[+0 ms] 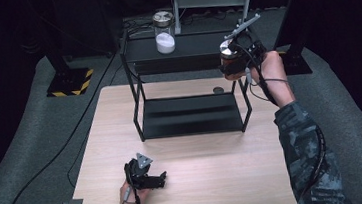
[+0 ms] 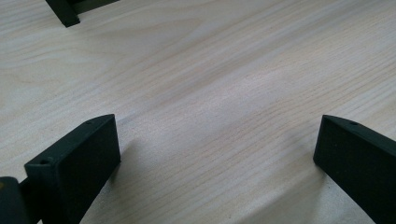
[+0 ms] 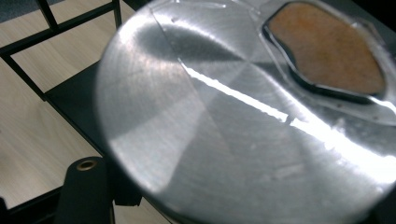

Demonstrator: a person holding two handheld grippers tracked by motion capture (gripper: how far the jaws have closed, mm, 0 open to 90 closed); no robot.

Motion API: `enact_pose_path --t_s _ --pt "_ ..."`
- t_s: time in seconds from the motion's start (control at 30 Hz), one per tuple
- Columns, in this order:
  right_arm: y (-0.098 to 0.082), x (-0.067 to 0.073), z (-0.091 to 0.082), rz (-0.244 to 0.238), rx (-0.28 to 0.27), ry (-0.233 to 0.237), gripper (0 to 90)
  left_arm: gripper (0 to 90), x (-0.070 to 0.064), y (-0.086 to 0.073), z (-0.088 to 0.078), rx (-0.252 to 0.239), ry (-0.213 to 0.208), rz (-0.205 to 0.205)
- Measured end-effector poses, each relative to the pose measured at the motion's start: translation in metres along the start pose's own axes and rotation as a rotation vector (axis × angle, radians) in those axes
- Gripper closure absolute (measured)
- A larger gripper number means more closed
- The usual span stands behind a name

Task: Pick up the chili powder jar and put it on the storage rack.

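Item one, the jar (image 1: 228, 56) with brown contents and a round metal lid (image 3: 243, 116): I have it clamped in my right gripper (image 1: 237, 56), jaws closed on its sides, held in the air at the far right corner of the black shelf rack (image 1: 188, 96), about level with the rack's top shelf. In the right gripper view the lid sits close up, brushed and shiny, with a patch of the brown filling showing through the glass at upper right; one black jaw rises at lower left against the jar.

Item two, my left gripper (image 1: 148, 178): it rests low on the near left part of the table (image 1: 216, 179), jaws wide apart with nothing between them. The left gripper view looks along both jaws at bare pale wood grain, with a foot of the rack at the far upper left.

Item three, the rack: two black shelves on a thin frame, standing on the far middle of the table.

Item four, a second jar (image 1: 164, 32), metal lid, white powder in its lower part, upright on the top shelf toward the left, well apart from the jar I hold.

Item five, a small dark disc (image 1: 218, 90) on the table behind the rack's lower shelf, toward the right.
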State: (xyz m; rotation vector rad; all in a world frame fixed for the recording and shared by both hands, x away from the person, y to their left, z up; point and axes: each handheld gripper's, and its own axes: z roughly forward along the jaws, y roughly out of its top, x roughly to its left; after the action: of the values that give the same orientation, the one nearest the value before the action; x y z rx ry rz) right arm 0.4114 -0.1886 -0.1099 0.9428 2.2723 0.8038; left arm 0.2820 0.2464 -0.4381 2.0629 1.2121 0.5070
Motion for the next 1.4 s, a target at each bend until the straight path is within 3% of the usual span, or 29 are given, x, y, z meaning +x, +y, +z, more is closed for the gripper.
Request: enact_pose_path --t_s 0.43,0.8,1.4 --pt "0.008 -0.001 -0.006 0.002 -0.033 0.000 31.2 0.0 0.000 0.000 0.000 0.000 -0.001 0.002" --pt "0.010 0.001 -0.018 0.021 -0.091 -0.044 31.2 0.0 0.000 0.000 0.000 0.000 -0.001 0.002" --pt "0.015 -0.010 -0.019 0.084 -0.135 -0.065 31.1 0.0 0.000 0.000 0.000 -0.001 -0.001 0.003"
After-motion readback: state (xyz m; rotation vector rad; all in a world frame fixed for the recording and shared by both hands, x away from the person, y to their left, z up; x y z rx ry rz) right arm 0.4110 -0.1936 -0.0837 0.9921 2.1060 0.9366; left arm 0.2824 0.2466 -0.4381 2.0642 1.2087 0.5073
